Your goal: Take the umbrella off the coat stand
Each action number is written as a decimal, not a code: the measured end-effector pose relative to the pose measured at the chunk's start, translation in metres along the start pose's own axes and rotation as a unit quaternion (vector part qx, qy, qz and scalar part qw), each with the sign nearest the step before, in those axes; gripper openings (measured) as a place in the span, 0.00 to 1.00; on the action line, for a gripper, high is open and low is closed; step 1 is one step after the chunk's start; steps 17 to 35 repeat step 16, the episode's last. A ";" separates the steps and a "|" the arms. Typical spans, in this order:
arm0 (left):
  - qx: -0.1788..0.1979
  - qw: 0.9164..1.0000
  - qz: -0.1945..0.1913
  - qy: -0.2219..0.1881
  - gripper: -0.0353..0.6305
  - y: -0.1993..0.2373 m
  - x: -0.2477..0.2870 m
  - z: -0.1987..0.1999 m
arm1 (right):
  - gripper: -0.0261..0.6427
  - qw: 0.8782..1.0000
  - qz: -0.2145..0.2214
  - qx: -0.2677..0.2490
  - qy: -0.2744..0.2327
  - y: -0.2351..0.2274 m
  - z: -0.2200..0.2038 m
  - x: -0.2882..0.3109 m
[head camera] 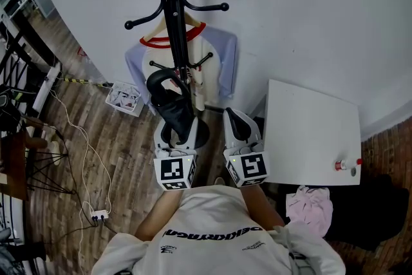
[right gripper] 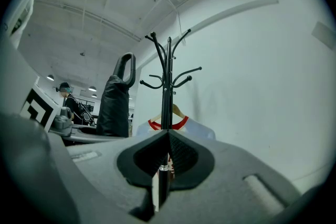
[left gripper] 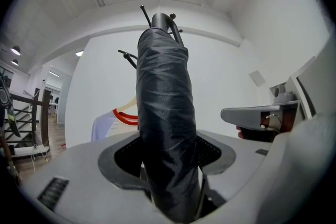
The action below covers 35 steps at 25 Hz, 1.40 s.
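Nearest, at the bottom edge of the head view, is the person's white shirt (head camera: 219,235). Just above it the two grippers point up the frame, side by side. The left gripper (head camera: 174,135) is clamped on the folded black umbrella (head camera: 175,111), whose body fills the gap between its jaws in the left gripper view. In the right gripper view the umbrella stands upright, handle loop on top, left of the coat stand (head camera: 172,9) with a gap between them. The right gripper (head camera: 235,118) is closed and empty, its jaw tips touching. A red-collared top (head camera: 219,61) hangs on the stand at upper centre. A white table (head camera: 309,132) sits at right.
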<state>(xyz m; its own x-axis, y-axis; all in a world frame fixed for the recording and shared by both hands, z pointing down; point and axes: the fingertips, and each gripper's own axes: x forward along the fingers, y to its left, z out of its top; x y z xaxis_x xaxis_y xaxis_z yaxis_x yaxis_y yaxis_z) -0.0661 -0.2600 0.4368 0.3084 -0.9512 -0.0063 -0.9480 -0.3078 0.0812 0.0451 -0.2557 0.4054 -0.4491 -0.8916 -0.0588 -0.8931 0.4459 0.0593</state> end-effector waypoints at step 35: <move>-0.005 1.000 -0.003 0.004 0.44 0.002 0.002 -0.004 | 0.03 1.000 0.000 0.002 0.009 0.000 -0.007 0.003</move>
